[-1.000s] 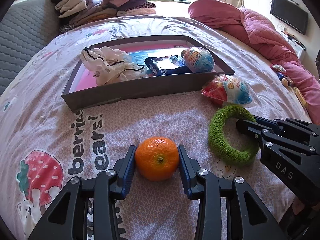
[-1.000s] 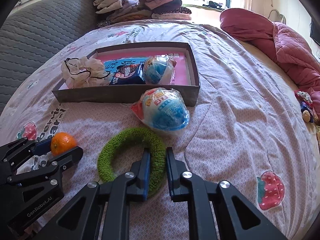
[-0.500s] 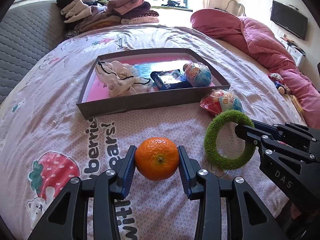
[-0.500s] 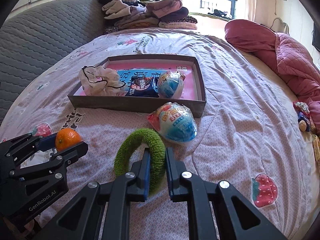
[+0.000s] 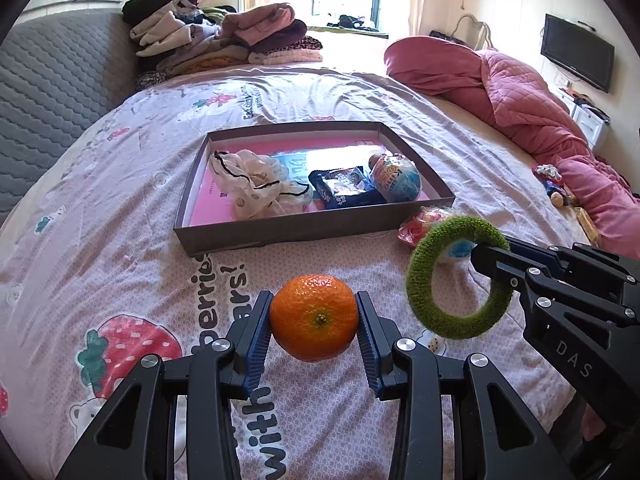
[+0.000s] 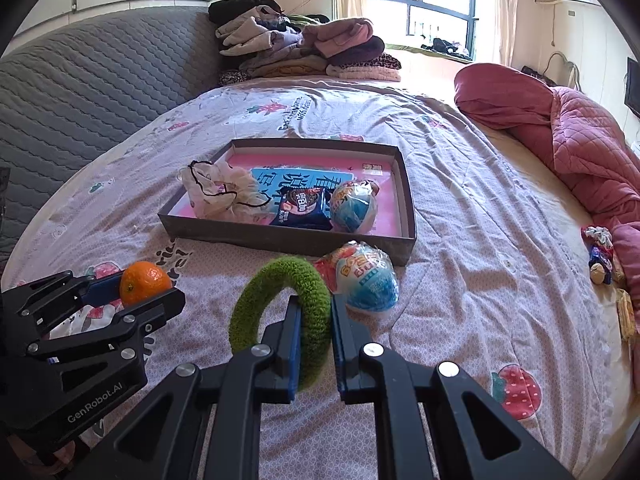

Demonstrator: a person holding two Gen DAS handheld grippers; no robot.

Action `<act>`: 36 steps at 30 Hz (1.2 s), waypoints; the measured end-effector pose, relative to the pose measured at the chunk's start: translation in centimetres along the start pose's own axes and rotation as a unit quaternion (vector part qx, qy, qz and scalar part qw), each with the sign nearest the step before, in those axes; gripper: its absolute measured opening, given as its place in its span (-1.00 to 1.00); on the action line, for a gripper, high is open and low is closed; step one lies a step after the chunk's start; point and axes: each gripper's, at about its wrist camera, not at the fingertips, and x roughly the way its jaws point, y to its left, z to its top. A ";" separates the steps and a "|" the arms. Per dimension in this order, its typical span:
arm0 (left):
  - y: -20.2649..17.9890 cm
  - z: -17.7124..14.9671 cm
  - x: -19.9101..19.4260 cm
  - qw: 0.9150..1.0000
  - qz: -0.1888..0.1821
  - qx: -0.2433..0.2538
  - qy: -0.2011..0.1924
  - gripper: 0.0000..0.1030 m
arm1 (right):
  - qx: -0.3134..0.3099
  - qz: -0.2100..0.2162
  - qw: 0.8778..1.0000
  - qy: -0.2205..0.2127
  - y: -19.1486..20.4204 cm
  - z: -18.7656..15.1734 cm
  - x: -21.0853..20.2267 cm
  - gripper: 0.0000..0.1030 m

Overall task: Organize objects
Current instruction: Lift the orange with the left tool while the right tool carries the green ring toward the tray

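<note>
Both lifted since a second ago: orange [image 5: 314, 317] and green ring [image 6: 282, 318] now clear of the bedspread [image 5: 120, 208], tray [image 5: 280, 236] lower and smaller in both views.

Left gripper [image 5: 314, 328]: jaws partly apart and clamped on the orange, one blue pad on each side, fruit held above the printed lettering. Also seen from the right wrist view [image 6: 146, 282], low on the left, fruit poking out between the black fingers.

Right gripper [image 6: 316, 340]: jaws nearly together, pinching the fuzzy band of the green ring, ring standing upright and tilted to the left. From the left wrist view [image 5: 460, 278], ring hanging off the black fingertips at the right.

Just beyond the ring: wrapped toy egg [image 6: 368, 282] lying on the bedspread, touching or nearly touching the tray's near wall.

Inside the tray: crumpled white pouch with black cord [image 6: 218, 194] at the left, dark blue snack packet [image 6: 302, 208] in the middle, second wrapped egg [image 6: 354, 208] at the right, all on a pink and blue printed sheet.

Further out: folded clothes pile [image 6: 304, 52] at the far edge of the bed, pink quilt [image 6: 568, 136] bunched at the right, grey padded headboard [image 6: 88, 92] at the left.
</note>
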 end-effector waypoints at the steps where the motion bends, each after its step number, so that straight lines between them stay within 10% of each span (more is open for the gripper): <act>1: 0.1 0.2 -0.1 1.000 0.001 0.001 -0.002 -0.20 | -0.001 0.000 1.000 -0.003 0.1 0.3 -0.1 -0.73; 36: 3.1 4.9 -2.1 0.999 0.023 -0.014 -0.042 -0.20 | -0.031 0.015 0.998 -0.043 1.7 4.8 -0.9 -0.73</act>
